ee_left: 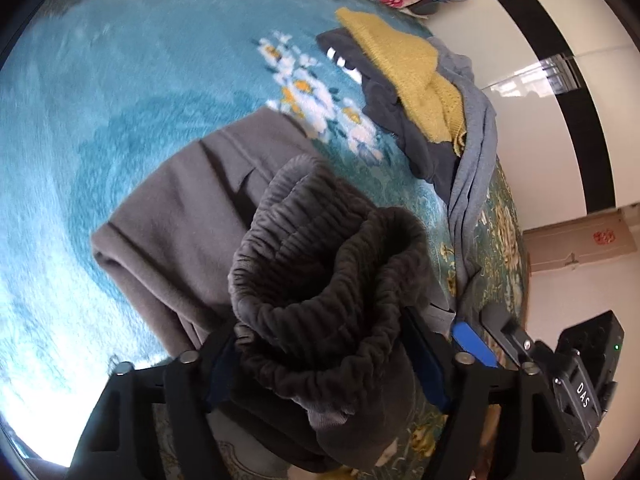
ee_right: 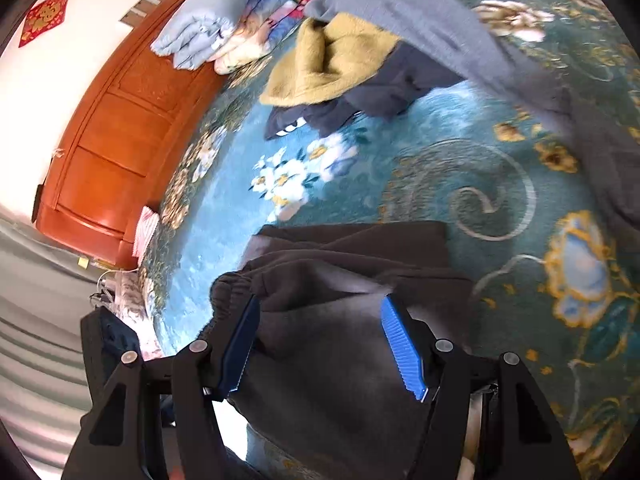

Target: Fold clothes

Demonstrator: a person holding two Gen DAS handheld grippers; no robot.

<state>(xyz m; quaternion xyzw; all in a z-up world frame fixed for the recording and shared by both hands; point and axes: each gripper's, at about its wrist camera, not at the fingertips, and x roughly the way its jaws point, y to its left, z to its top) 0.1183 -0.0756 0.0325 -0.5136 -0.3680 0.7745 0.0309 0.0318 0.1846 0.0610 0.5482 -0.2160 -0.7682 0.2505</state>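
Note:
Grey fleece trousers [ee_left: 180,220] lie partly folded on the blue flowered blanket [ee_left: 120,100]. Their gathered elastic waistband [ee_left: 320,260] is bunched up between the fingers of my left gripper [ee_left: 328,360], which is shut on it. In the right wrist view the same dark grey trousers [ee_right: 340,264] fill the gap between the blue pads of my right gripper [ee_right: 320,344], which is closed on a thick fold, with a ribbed hem [ee_right: 228,292] hanging past the left pad. One blue pad of the right gripper [ee_left: 474,342] shows just to the right of the left gripper.
A pile of unfolded clothes lies further back: a yellow knit [ee_left: 404,68], a dark navy garment [ee_left: 400,120] and a blue-grey top [ee_left: 476,152]. Folded quilts [ee_right: 224,28] rest against the wooden headboard [ee_right: 112,128]. The bed's edge and the white floor [ee_left: 552,160] are at the right.

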